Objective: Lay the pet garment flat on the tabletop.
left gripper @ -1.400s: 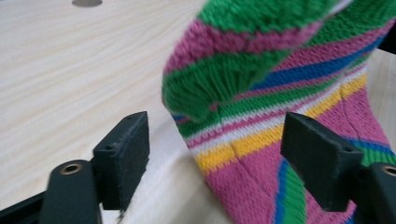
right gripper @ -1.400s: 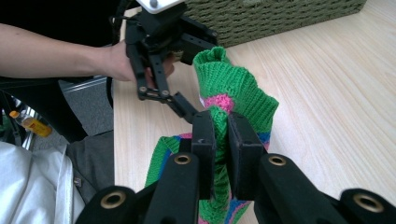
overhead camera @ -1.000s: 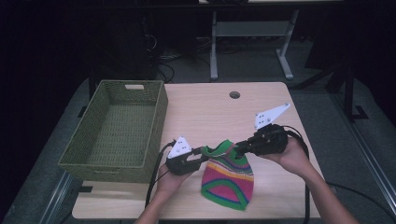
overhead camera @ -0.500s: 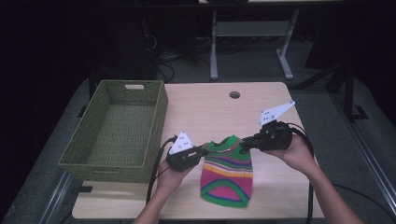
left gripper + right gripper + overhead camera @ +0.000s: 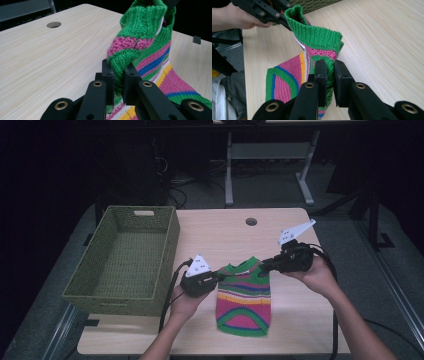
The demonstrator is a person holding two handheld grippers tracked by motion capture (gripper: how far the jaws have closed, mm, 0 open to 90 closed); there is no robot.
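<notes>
A small knitted garment (image 5: 244, 296) with green, pink, yellow and blue stripes hangs between both grippers, its lower end resting on the wooden table (image 5: 225, 232). My left gripper (image 5: 221, 276) is shut on the green ribbed edge at the garment's left top corner; in the left gripper view the jaws (image 5: 118, 68) pinch a fold of the knit (image 5: 142, 27). My right gripper (image 5: 263, 266) is shut on the right top corner; in the right gripper view its jaws (image 5: 330, 66) clamp the knit (image 5: 317, 37), with the left gripper (image 5: 285, 23) beyond on the far corner.
A green woven basket (image 5: 169, 240) with nothing in it stands on the table's left side, close to the left hand. A round cable hole (image 5: 251, 221) lies near the table's far edge. Dark floor and a metal stand lie beyond the table.
The garment's top edge has been drawn wider and lifted between the two grippers. The right hand has shifted to the right, the left hand slightly upward.
</notes>
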